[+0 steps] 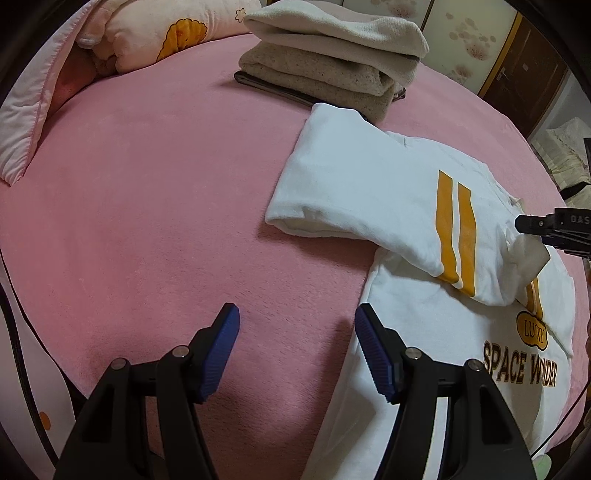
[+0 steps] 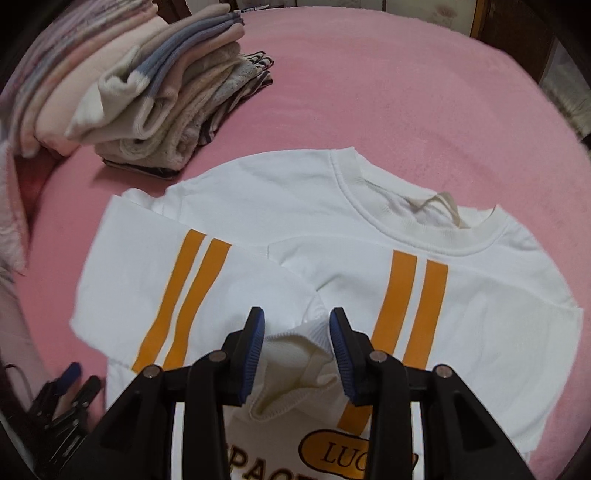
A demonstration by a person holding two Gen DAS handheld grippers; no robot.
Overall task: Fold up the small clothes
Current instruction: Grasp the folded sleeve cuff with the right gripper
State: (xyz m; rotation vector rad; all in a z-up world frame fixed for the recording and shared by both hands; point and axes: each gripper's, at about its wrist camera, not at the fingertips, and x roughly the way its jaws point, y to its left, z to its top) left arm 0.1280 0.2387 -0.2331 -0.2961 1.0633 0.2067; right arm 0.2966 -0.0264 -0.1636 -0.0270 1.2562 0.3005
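Nearest the right wrist camera, right gripper [image 2: 295,350] with fingers spread around a ribbed sleeve cuff [image 2: 295,373], not clearly pinching it (cuff bunched in the gap, perhaps touching one pad; cannot tell). Likely just laid there to bring the sleeve across the chest. At the left, left gripper [image 1: 295,347] hovering low over the pink bed [image 1: 147,221], fingers wide apart and holding nothing, one blue pad just beside the shirt's side edge, probably poised for the next fold. Beyond both, white sweatshirt [image 2: 332,229] spread flat, print up, both orange-striped sleeves folded inward over the front, collar pointing away. Farther back, a stack of folded clothes [image 2: 155,92] near the bed's far edge, presumably finished pieces kept clear of the working area. Beside it, a pillow [image 1: 147,33].
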